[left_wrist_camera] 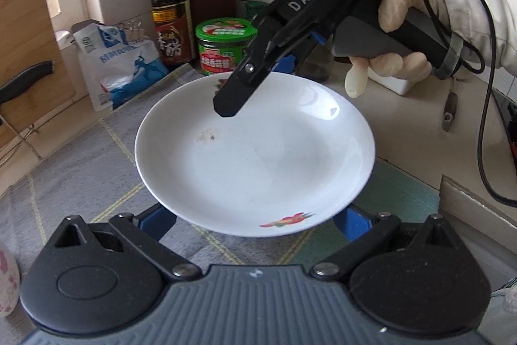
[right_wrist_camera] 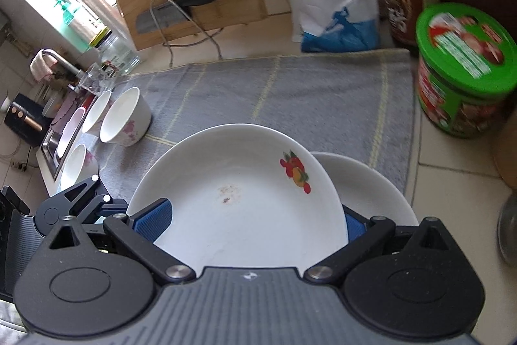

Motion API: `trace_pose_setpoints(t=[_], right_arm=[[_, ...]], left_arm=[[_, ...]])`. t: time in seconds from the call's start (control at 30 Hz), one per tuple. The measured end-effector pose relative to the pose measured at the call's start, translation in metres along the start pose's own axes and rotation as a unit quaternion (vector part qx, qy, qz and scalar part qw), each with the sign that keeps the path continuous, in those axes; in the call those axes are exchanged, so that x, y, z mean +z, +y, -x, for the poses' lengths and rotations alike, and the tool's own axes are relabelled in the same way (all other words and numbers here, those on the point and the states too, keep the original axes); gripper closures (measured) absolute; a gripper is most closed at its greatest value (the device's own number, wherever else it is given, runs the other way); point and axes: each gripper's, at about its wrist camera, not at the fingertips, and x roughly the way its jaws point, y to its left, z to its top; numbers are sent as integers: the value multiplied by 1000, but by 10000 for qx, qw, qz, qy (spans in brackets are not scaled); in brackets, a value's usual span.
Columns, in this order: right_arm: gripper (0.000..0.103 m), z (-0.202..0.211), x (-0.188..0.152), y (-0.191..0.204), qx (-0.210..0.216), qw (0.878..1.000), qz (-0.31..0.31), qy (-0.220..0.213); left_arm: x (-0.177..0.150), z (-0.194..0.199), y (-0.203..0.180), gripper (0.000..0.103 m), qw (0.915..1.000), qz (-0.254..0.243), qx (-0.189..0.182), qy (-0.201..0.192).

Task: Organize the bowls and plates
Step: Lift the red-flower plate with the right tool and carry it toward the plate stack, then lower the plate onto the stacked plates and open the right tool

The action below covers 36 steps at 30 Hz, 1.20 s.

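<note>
**White plate caught between two grippers**

Porcelain plate (left_wrist_camera: 255, 151) held tilted above the grey mat (left_wrist_camera: 80, 170), over a second plate (right_wrist_camera: 371, 186). Left gripper (left_wrist_camera: 255, 222) spread wide, rim sitting between its pads, grip uncertain. Right gripper (right_wrist_camera: 255, 222) likewise wide around the opposite rim. Could slip on glazed edges and chip the lower plate. Bowls (right_wrist_camera: 124, 115) well apart.

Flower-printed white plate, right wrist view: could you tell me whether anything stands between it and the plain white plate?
Nothing visible does. The flower-printed white plate already overlaps the left edge of the plain white plate. The green-lidded jar stands apart, farther back.
</note>
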Motion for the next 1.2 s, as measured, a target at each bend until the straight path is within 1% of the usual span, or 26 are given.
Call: trace_pose_setpoints(t=[0.33,0.8,1.2], right_arm=[[0,4,-11,-14,-36,9996,-248,-97],[0,10,-26,-30,-127,9982,-550,-201],[0,19,-35,-33,-198,9971,-683,-282]], left_arm=[[8,-7,-6,1,9998,-170,-118,73],[12,-18,-4,1,9990,-324,-263,146],[12,-23,-2,1,9985,-418,-340,129]])
